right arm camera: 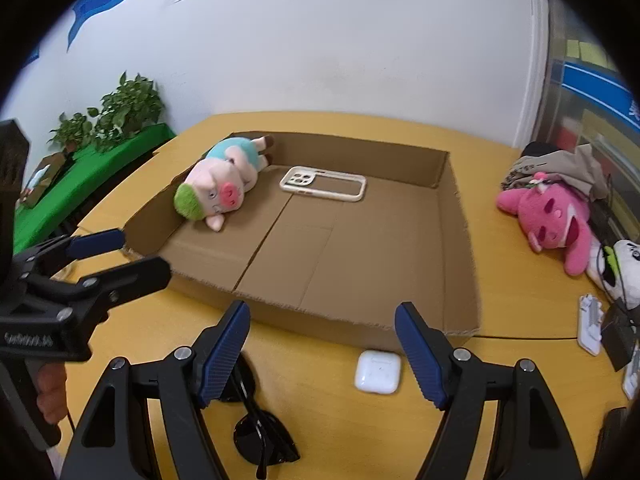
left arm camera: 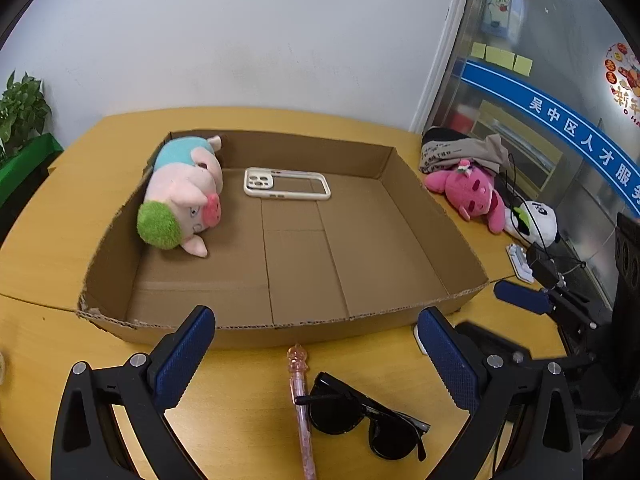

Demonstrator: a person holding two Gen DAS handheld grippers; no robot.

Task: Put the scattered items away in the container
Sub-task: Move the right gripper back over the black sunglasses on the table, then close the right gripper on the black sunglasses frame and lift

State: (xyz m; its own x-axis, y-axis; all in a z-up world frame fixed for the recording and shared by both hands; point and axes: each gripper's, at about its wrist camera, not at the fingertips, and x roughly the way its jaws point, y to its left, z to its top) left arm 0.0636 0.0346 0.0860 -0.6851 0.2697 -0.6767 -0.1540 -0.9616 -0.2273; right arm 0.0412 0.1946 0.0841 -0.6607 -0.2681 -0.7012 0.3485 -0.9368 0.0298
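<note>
A shallow cardboard box (left arm camera: 420, 216) (right arm camera: 456, 240) lies on the yellow table. Inside it are a plush pig (left arm camera: 184, 196) (right arm camera: 218, 188) on its side at the left and a white phone case (left arm camera: 286, 184) (right arm camera: 324, 184) at the back. My left gripper (left arm camera: 316, 344) (right arm camera: 144, 254) is open above the table in front of the box. Black sunglasses (left arm camera: 360, 416) (right arm camera: 256, 420) and a pink pen (left arm camera: 300, 400) lie just beneath it. My right gripper (right arm camera: 322, 344) (left arm camera: 484, 310) is open too, with a white earbuds case (right arm camera: 378, 372) on the table near its right finger.
To the right of the box are a pink plush (left arm camera: 472, 196) (right arm camera: 552, 216), a white panda plush (left arm camera: 536, 220), a pile of clothing (left arm camera: 460, 152), cables and a white plastic part (right arm camera: 590, 322). Green plants (right arm camera: 120, 116) stand at the far left. A hand (right arm camera: 48, 392) holds the left gripper.
</note>
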